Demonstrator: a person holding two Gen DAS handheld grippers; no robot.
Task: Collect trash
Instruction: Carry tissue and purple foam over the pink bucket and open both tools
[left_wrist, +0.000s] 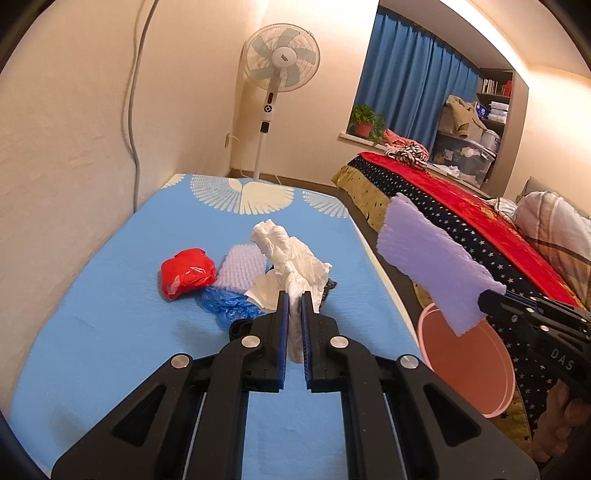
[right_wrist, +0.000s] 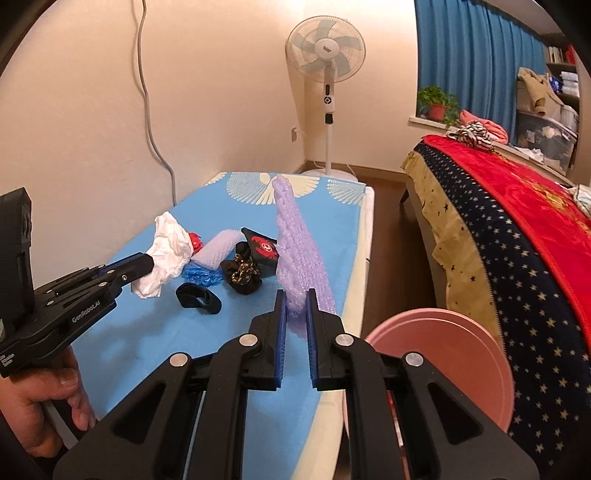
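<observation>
Left gripper (left_wrist: 294, 295) clamped on crumpled white paper wad (left_wrist: 291, 254), lifted above blue mattress (left_wrist: 110, 332). Right gripper (right_wrist: 296, 295) pinched on lilac foam-net sleeve (right_wrist: 295, 240), raised past mattress's right edge. Carrying step, judging by that; next, swing both over round pink plastic basin (right_wrist: 461, 332) and release.

Left on mattress: one red bag (left_wrist: 186, 273), one blue bag (left_wrist: 229, 306), one more lilac sleeve (left_wrist: 242, 266), several dark bits.

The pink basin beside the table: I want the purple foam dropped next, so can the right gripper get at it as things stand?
Probably yes. The right gripper holds the purple foam sheet above the table edge, and the pink basin sits open just beside and below it, with nothing showing between them.
</observation>
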